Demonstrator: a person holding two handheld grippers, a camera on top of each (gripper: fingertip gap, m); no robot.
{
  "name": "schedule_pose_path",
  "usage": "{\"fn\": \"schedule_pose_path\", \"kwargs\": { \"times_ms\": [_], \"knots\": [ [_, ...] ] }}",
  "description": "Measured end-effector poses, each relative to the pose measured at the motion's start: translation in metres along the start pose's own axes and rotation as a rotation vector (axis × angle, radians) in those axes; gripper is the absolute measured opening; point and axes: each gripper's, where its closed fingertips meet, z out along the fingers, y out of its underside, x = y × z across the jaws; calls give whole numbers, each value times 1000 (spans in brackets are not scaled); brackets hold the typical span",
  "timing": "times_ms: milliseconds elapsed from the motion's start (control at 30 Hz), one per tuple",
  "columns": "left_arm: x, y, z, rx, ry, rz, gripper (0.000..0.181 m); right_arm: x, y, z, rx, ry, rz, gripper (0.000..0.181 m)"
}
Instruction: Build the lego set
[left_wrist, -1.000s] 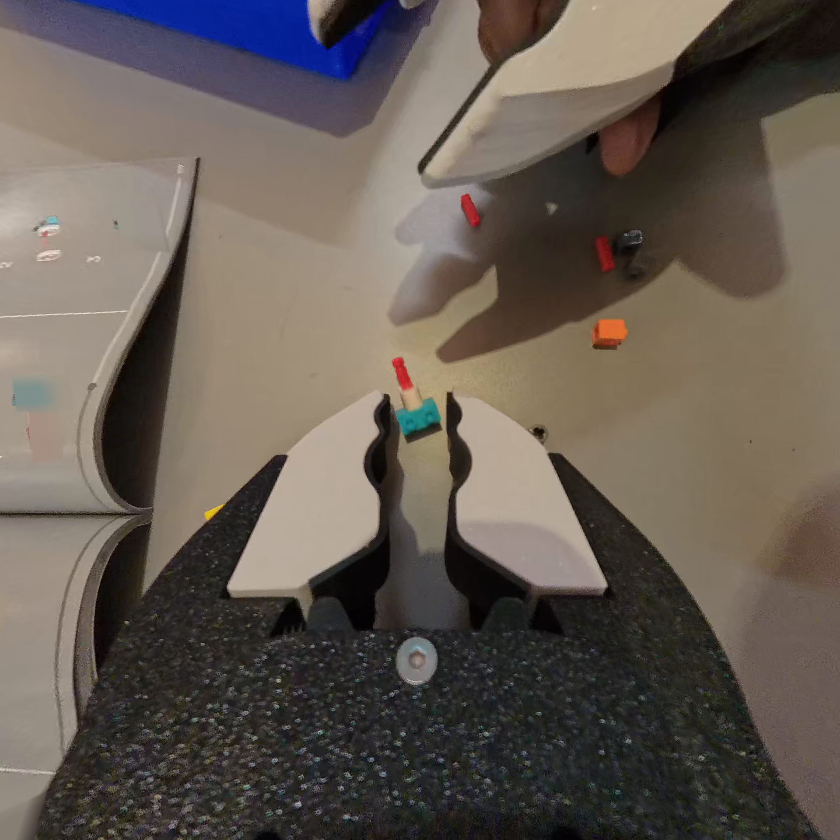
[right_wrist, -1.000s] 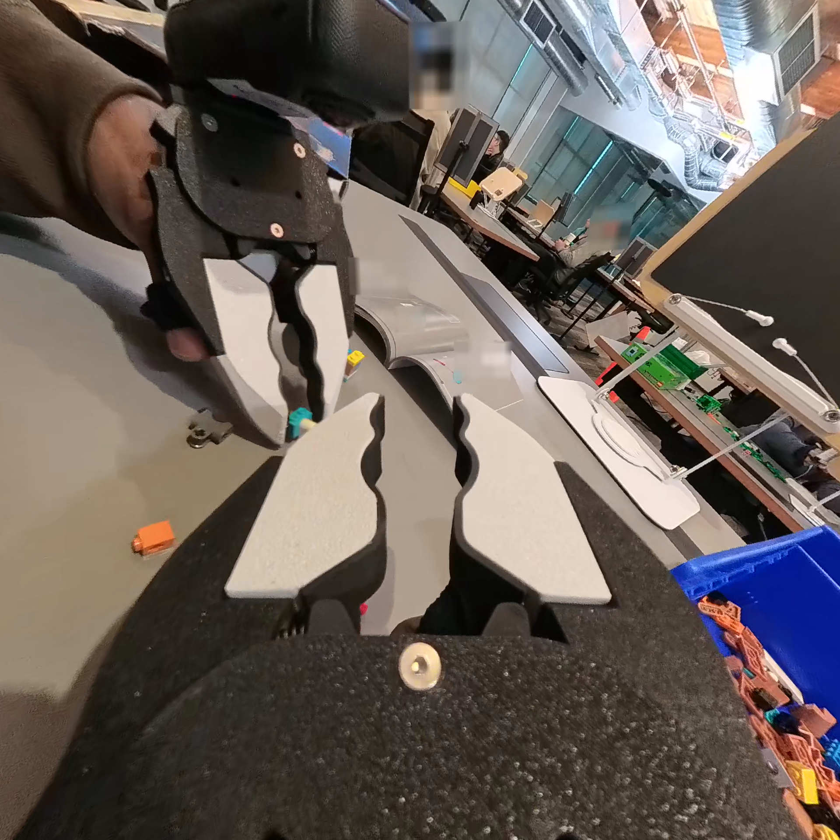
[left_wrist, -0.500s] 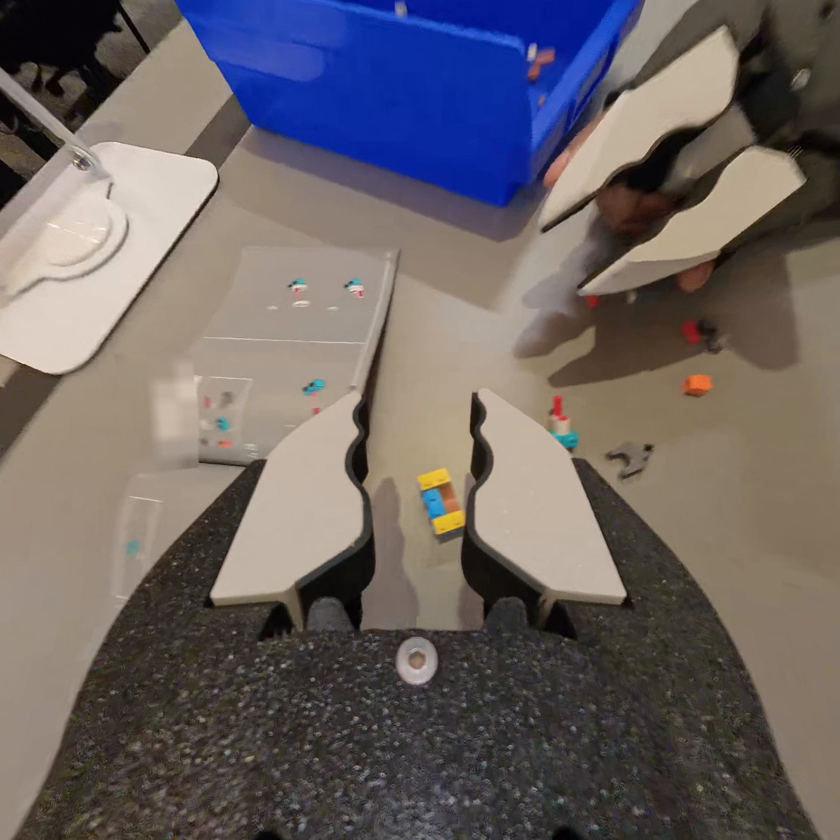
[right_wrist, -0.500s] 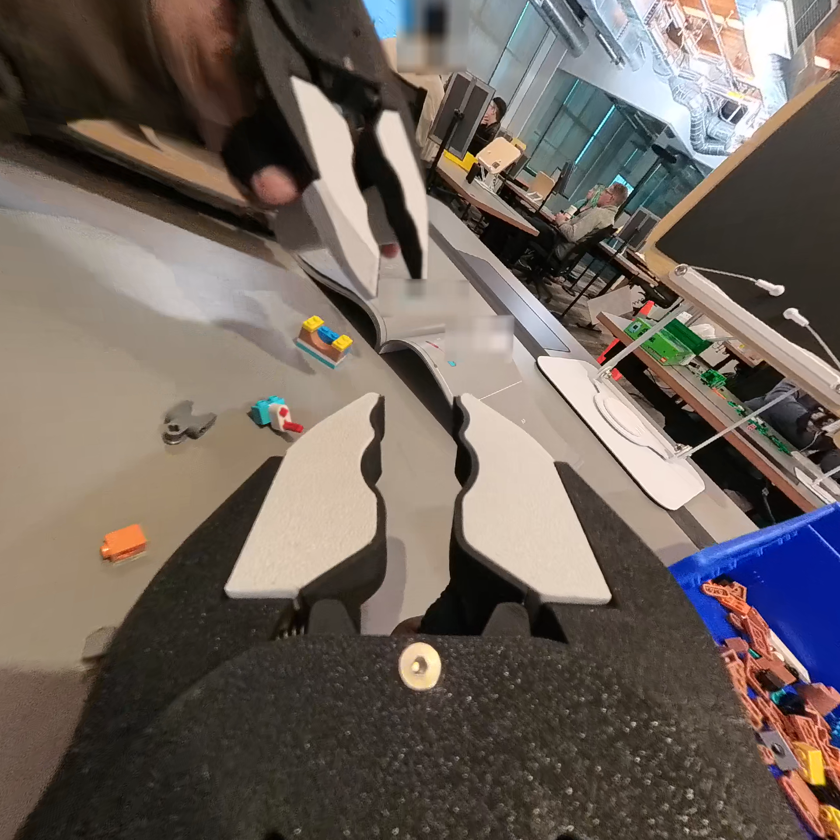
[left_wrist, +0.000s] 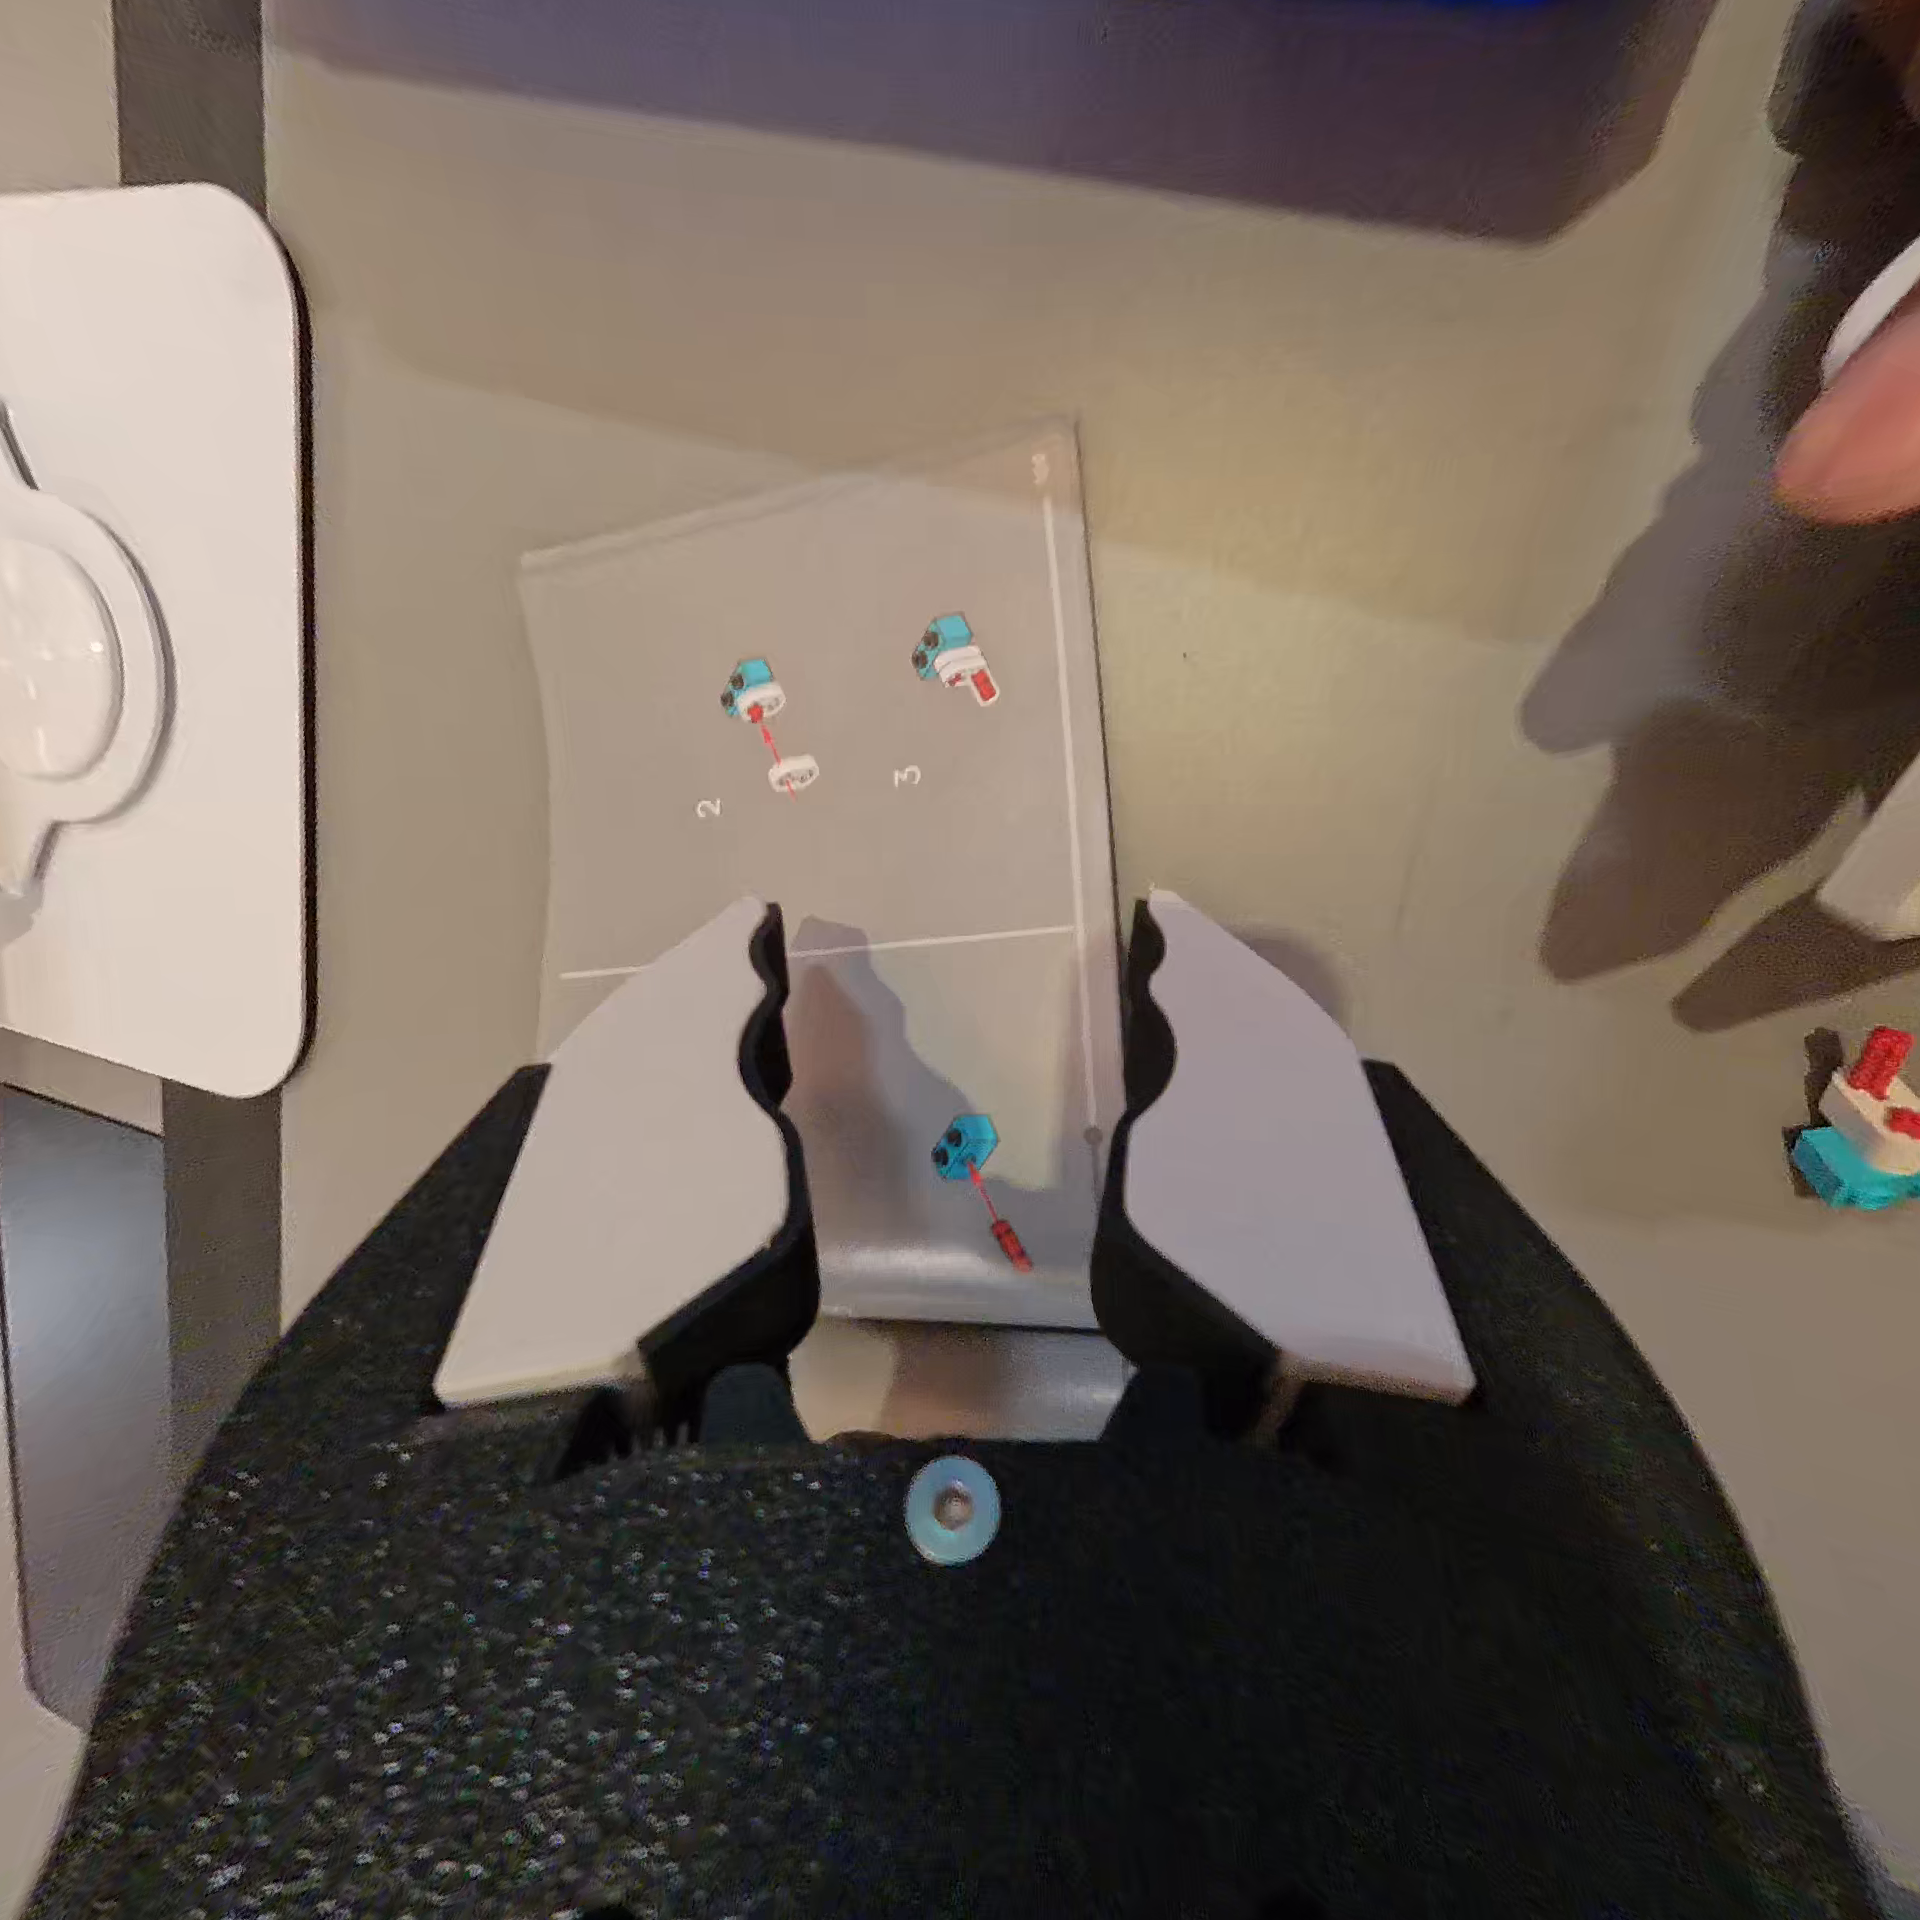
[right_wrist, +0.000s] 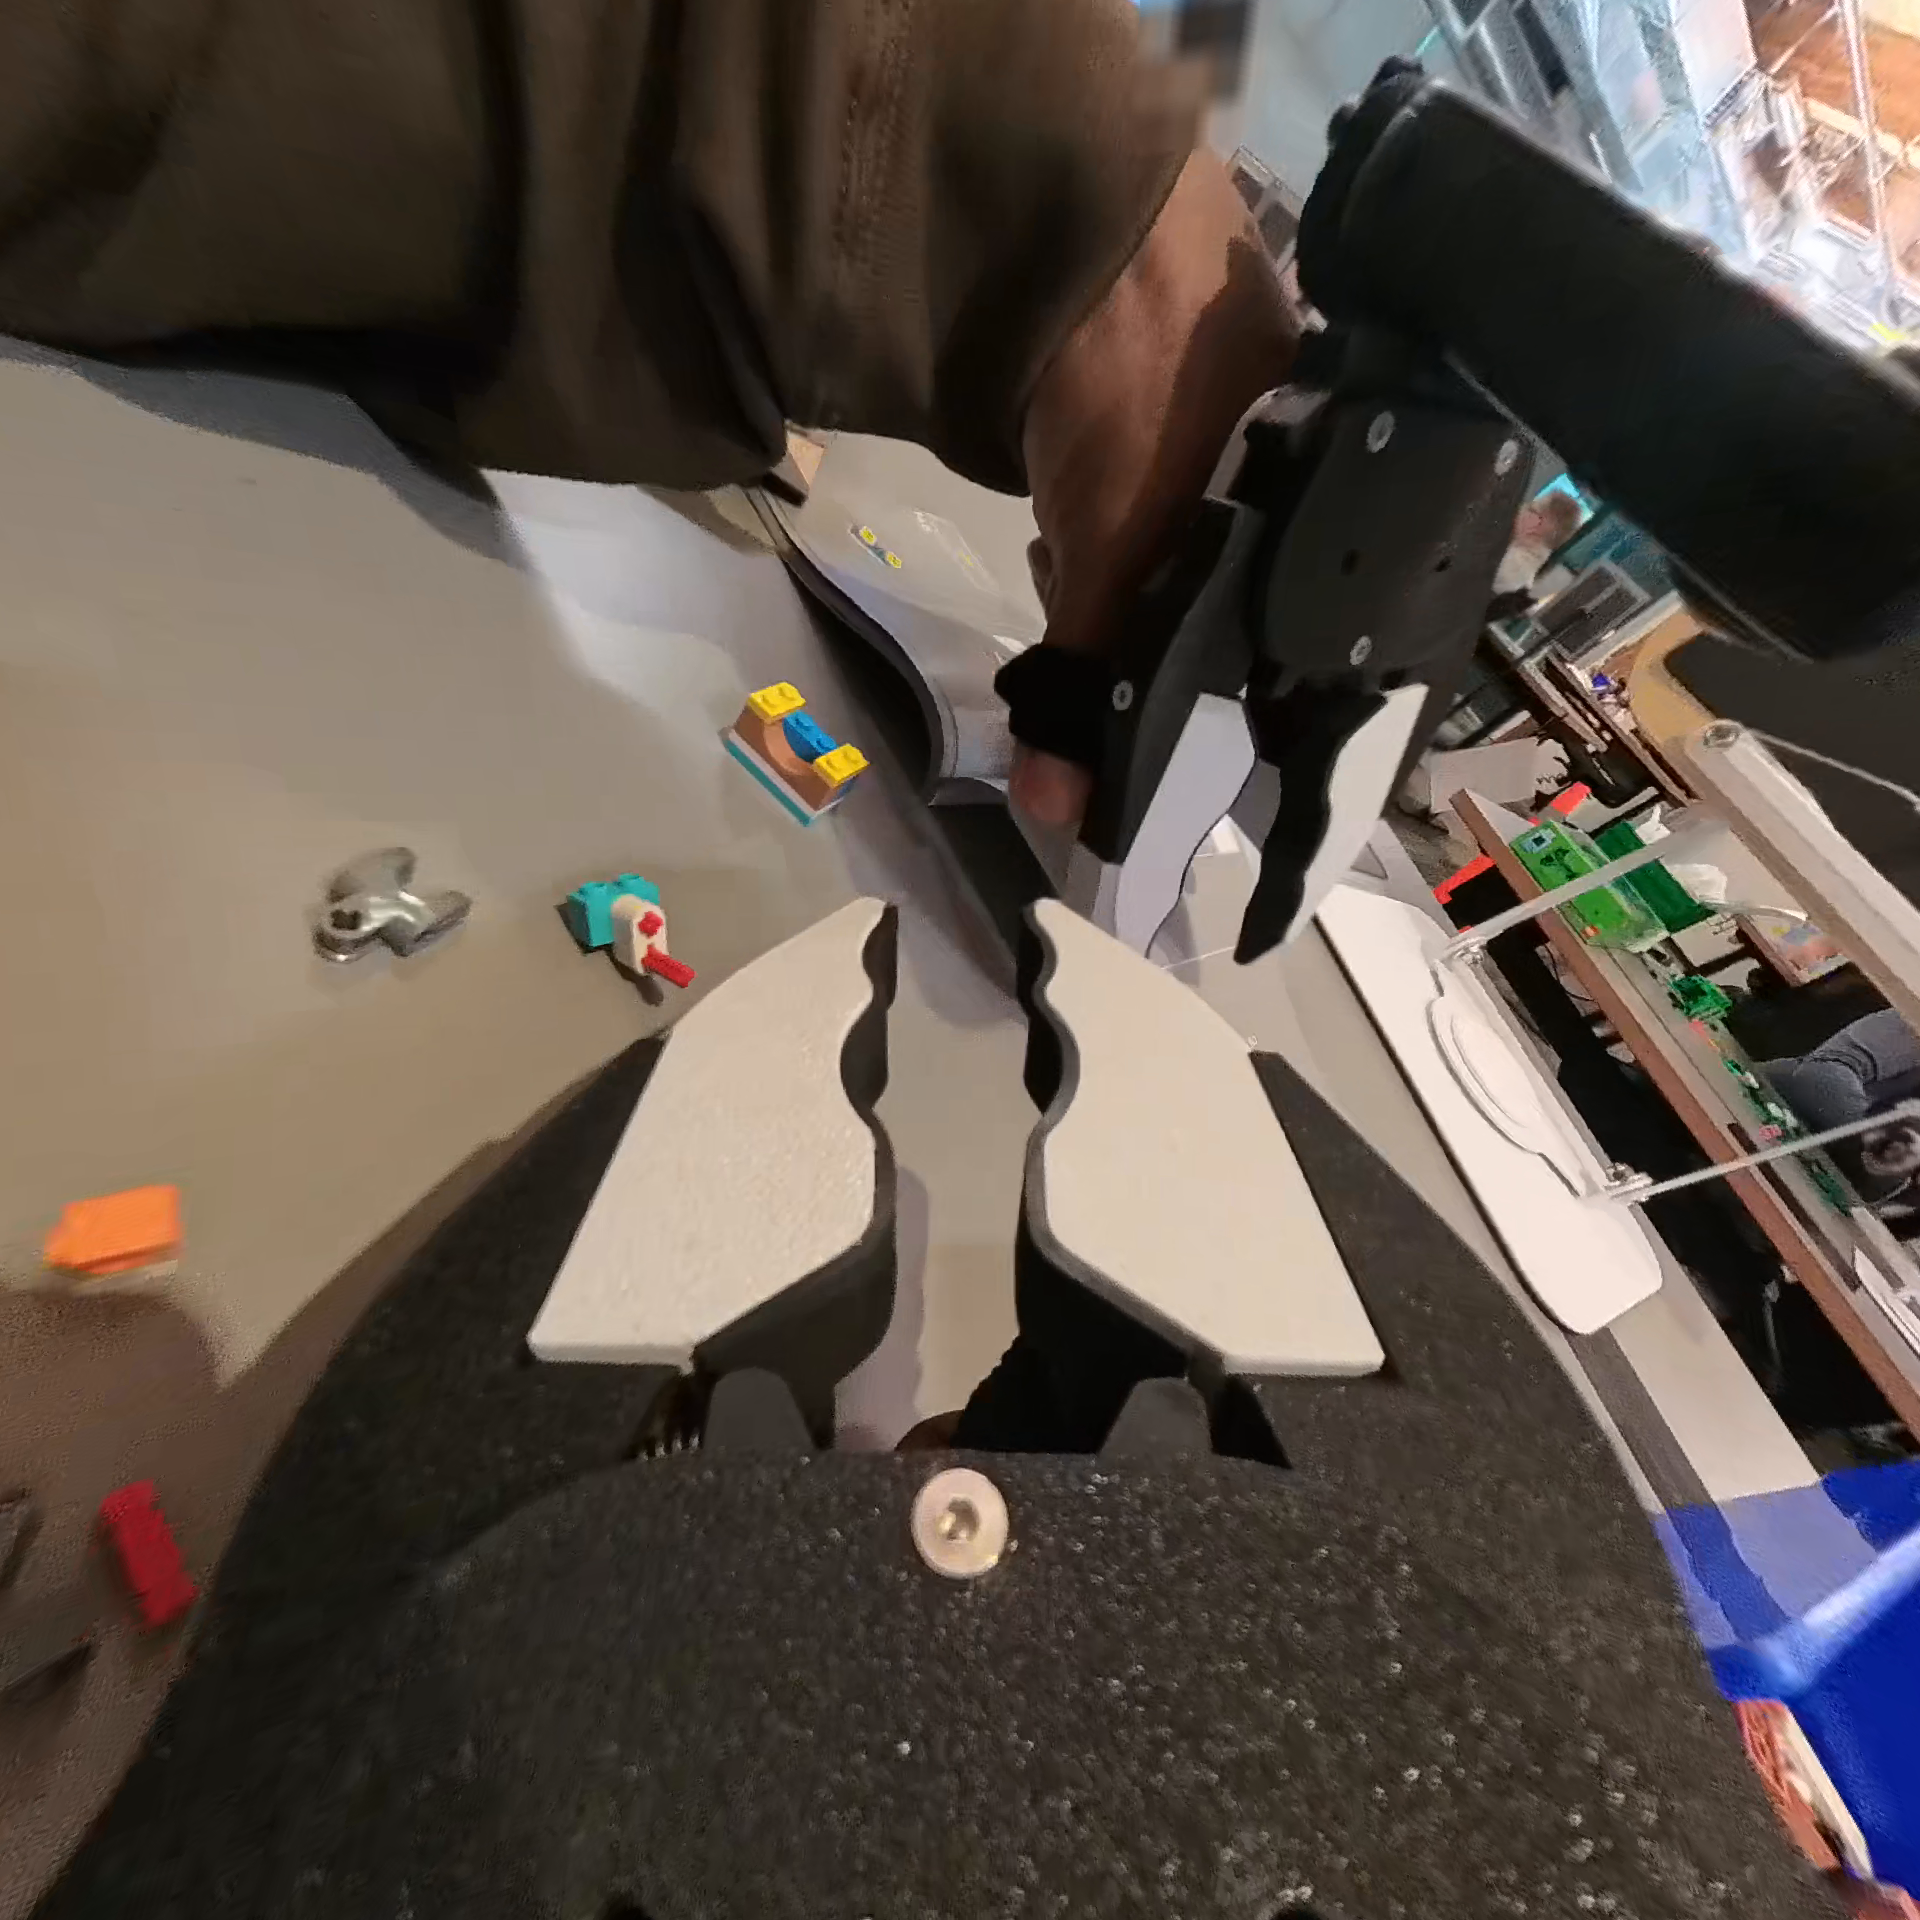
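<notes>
Here my left gripper (left_wrist: 951, 920) hangs over the open instruction booklet (left_wrist: 821, 717), its jaws spread wide with nothing between them. The page beneath shows small diagrams of a teal brick with red and white parts. A white flat base plate (left_wrist: 156, 623) lies at the left of the booklet, on the grey desk (left_wrist: 1299, 623).

In the right wrist view, my right gripper (right_wrist: 961, 920) is released as well, its jaws parted by a narrow gap and empty, held above the desk. The left gripper (right_wrist: 1226, 935) appears beyond it, gripped by a hand (right_wrist: 1132, 447) in a brown sleeve (right_wrist: 520, 208), its tips pointing down at the booklet's edge.

The lego pieces lie loose on the desk, untouched by either gripper:
- a teal, white and red sub-assembly (right_wrist: 623, 925), lying on its side near the right gripper's left finger; it also shows at the right edge of the left wrist view (left_wrist: 1865, 1138);
- a yellow, blue and tan assembly (right_wrist: 795, 750) just beside the booklet's spine;
- a grey metal-looking part (right_wrist: 384, 906);
- an orange brick (right_wrist: 114, 1231);
- a red piece (right_wrist: 145, 1553).

A blue bin (right_wrist: 1829, 1621) stands at the lower right.
</notes>
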Motion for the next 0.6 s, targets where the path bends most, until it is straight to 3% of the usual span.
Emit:
{"fn": "schedule_pose_path", "kwargs": {
  "times_ms": [167,600],
  "knots": [
    [4,-3,-2,56,48,-35,63,-2,3,3,-24,-19,1,22],
    [19,16,0,-44,162,-76,57,-2,3,2,-20,-18,2,21]
  ]
}}
